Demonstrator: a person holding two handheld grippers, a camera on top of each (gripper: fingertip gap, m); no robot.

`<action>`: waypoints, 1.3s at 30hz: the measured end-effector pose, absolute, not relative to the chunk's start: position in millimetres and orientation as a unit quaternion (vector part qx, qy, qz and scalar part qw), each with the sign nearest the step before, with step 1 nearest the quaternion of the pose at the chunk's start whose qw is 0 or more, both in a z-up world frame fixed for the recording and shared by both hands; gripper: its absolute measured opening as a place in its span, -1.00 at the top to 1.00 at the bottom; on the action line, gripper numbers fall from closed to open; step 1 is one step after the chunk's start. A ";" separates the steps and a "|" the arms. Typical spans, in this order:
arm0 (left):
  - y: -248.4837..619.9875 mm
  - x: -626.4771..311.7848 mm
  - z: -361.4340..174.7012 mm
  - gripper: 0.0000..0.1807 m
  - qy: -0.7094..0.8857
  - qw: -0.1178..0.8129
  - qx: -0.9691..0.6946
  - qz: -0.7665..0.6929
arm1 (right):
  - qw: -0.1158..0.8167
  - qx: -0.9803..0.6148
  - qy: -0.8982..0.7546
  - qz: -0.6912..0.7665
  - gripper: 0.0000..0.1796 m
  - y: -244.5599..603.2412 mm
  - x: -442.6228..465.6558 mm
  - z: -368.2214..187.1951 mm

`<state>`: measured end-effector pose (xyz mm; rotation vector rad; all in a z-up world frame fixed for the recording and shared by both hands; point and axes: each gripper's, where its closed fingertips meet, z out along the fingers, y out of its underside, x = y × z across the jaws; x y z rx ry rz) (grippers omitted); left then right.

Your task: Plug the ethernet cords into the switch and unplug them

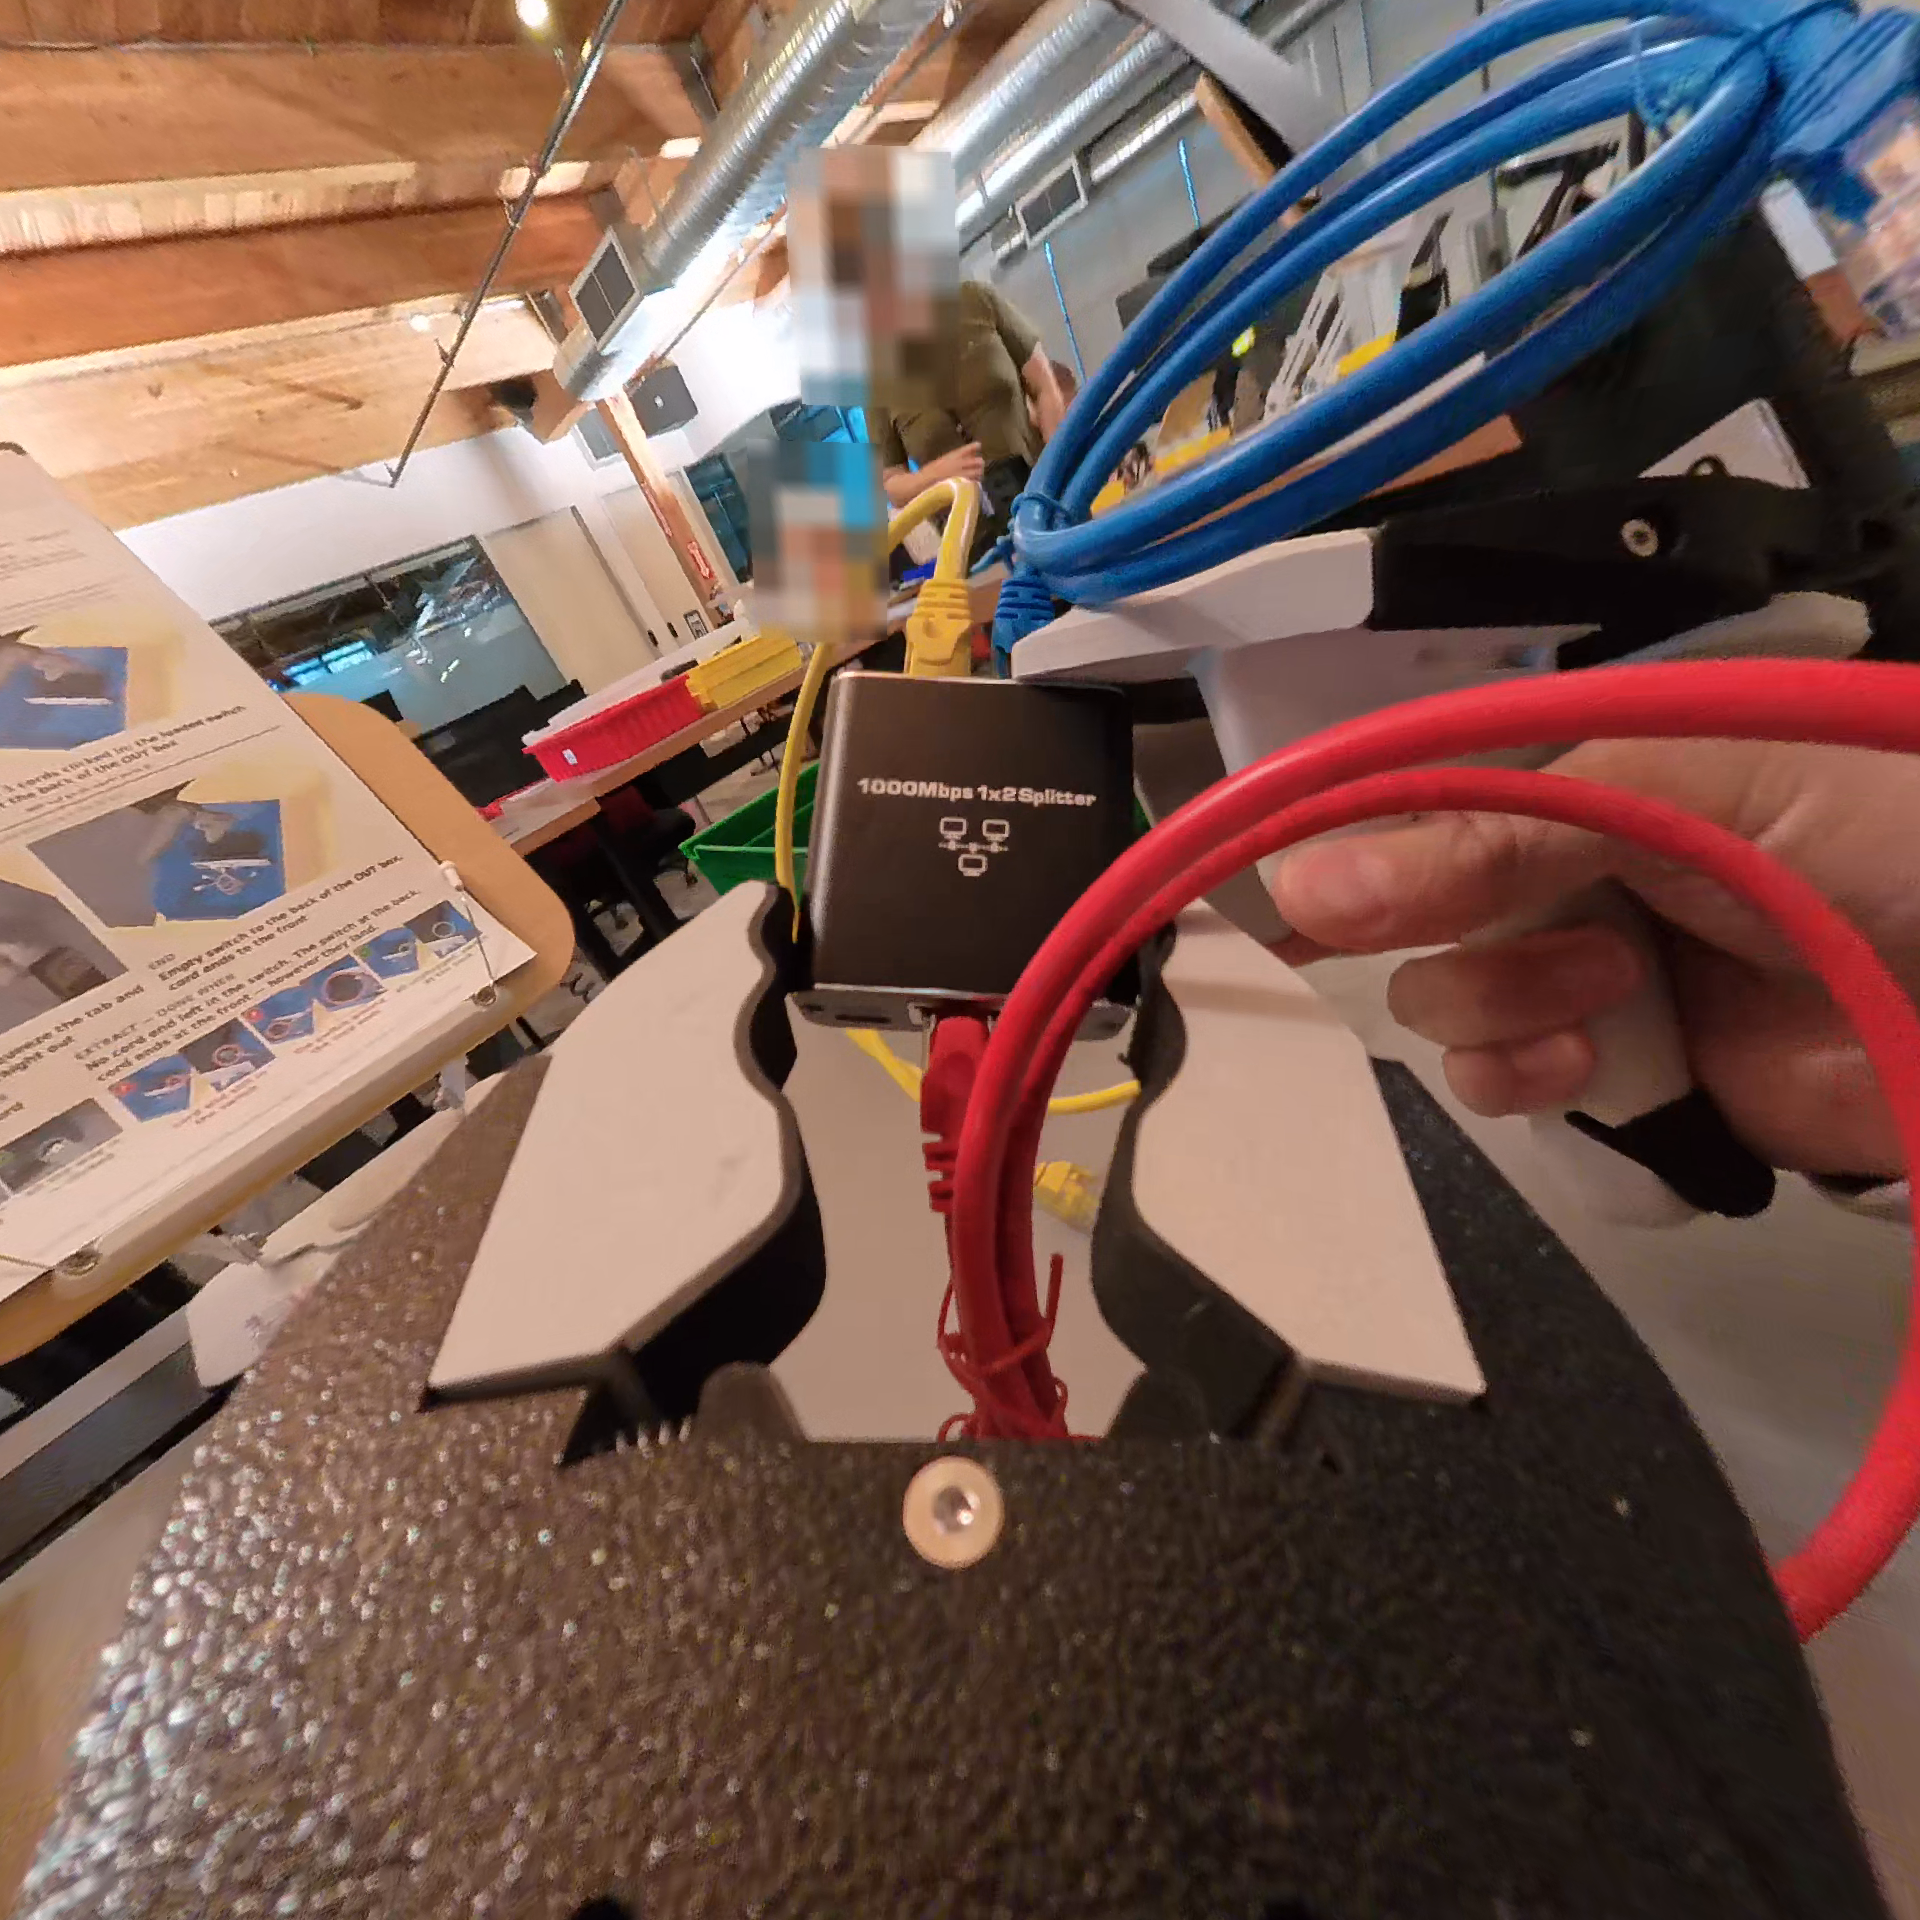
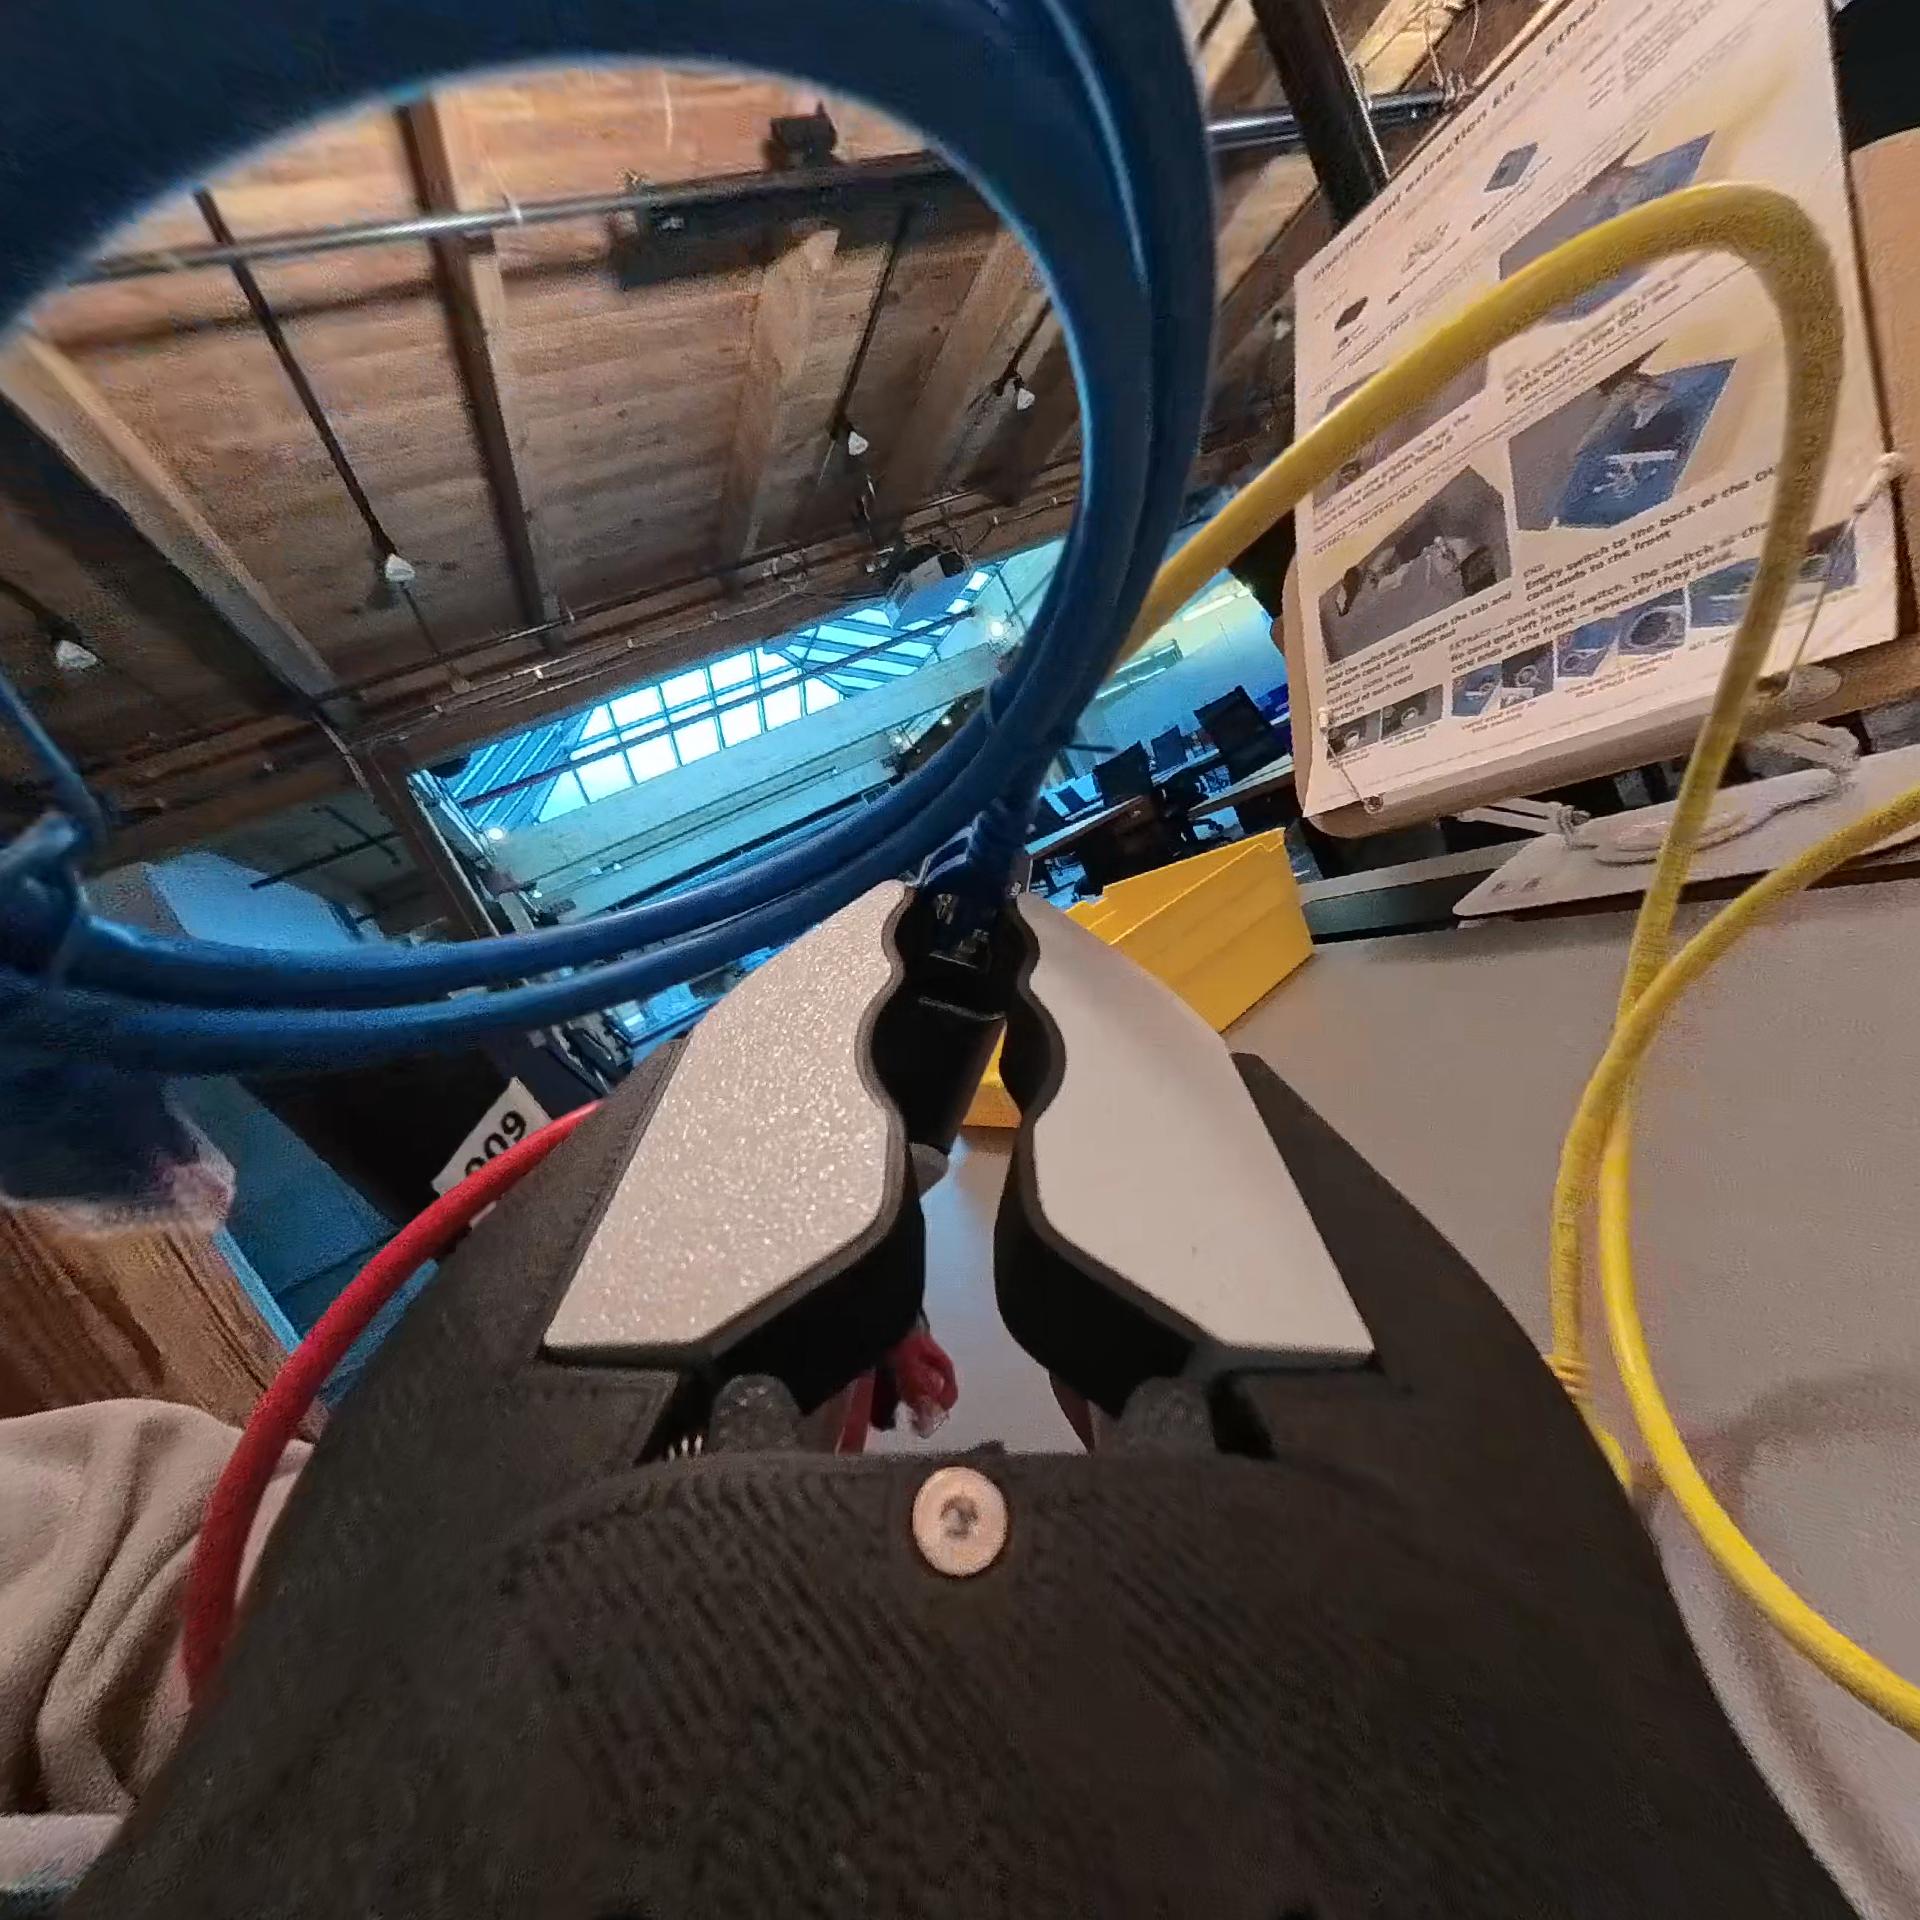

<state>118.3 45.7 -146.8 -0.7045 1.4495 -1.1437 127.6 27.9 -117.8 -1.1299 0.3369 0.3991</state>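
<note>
The left gripper (image 1: 966, 966) pinches the black switch (image 1: 971, 836) between its fingertips, raised above the tabletop (image 2: 1507, 1091) — a red cord (image 1: 951, 1081) plugged into its near face, a yellow cord (image 1: 940, 618) into its far face. The right gripper (image 2: 961, 961) clamps the blue cord (image 2: 1132, 436) by its plug, just beside the switch. A hand (image 1: 1621, 935) grips that gripper's handle — the plug's detail is dark and hard to make out.

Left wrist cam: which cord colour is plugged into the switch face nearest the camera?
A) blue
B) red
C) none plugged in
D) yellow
B: the red cord has its plug seated in the near face of the black switch, which the left claw grips; the yellow cord enters the far face, and the blue cord's plug sits in the right claw.
</note>
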 end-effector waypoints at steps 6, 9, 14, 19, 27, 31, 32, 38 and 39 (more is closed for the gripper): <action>43.9 124.2 -152.0 0.28 0.636 0.529 -0.297 -0.477 | 0.803 -0.540 0.158 0.196 0.84 32.2 122.3 -120.9; 42.5 128.5 -156.8 0.23 0.652 0.522 -0.304 -0.459 | 0.801 -0.537 0.168 0.206 0.83 34.4 121.3 -122.4; 48.8 137.5 -167.9 0.20 0.660 0.525 -0.345 -0.413 | 0.795 -0.537 0.182 0.214 0.84 36.1 121.8 -127.6; 50.5 145.2 -177.8 0.19 0.671 0.511 -0.364 -0.395 | 0.792 -0.543 0.188 0.206 0.83 36.8 124.3 -130.9; 47.5 149.4 -181.8 0.13 0.674 0.459 -0.377 -0.439 | 0.789 -0.534 0.198 0.230 0.84 33.7 128.2 -132.6; 46.2 147.8 -177.4 0.16 0.692 0.484 -0.329 -0.422 | 0.787 -0.514 0.208 0.271 0.84 33.8 127.8 -133.1; 46.2 146.9 -174.5 0.16 0.693 0.502 -0.308 -0.415 | 0.785 -0.503 0.214 0.290 0.84 33.8 128.1 -133.1; 48.6 146.0 -167.1 0.17 0.687 0.564 -0.252 -0.383 | 0.782 -0.468 0.233 0.340 0.84 35.5 128.0 -133.1; 48.6 145.5 -165.8 0.17 0.683 0.571 -0.246 -0.383 | 0.782 -0.467 0.232 0.341 0.84 35.5 127.5 -132.8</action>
